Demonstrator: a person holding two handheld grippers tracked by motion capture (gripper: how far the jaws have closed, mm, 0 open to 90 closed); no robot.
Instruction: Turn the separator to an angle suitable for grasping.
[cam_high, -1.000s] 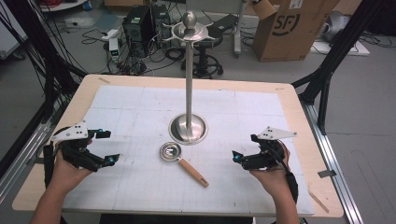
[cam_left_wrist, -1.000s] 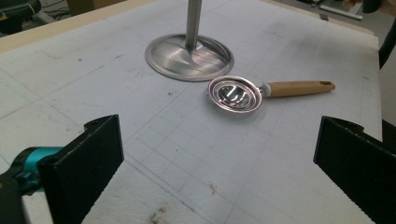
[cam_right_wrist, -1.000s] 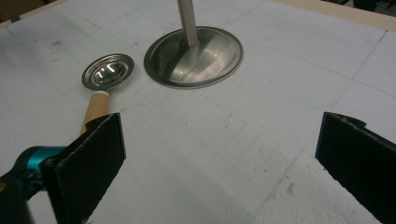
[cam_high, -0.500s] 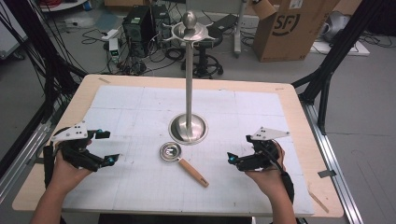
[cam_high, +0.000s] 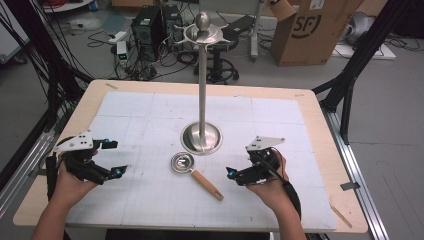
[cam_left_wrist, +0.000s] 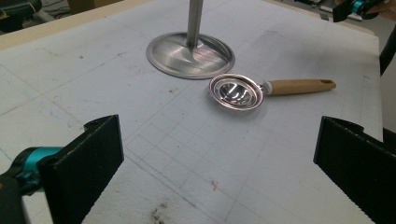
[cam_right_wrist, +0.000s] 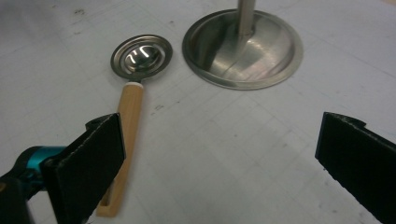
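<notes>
Lying just left of the released right hand-held gripper (cam_high: 231, 172): the strainer (cam_high: 195, 173), untouched.

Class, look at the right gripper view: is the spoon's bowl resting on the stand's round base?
No: the spoon lies flat on the mat, its bowl beside the base with a gap between them.

The left gripper (cam_high: 112, 157) sits at eight o'clock on the table, jaws spread wide, pointing toward three. The right gripper (cam_high: 231, 173) sits at five o'clock, jaws wide apart, pointing toward nine.
</notes>
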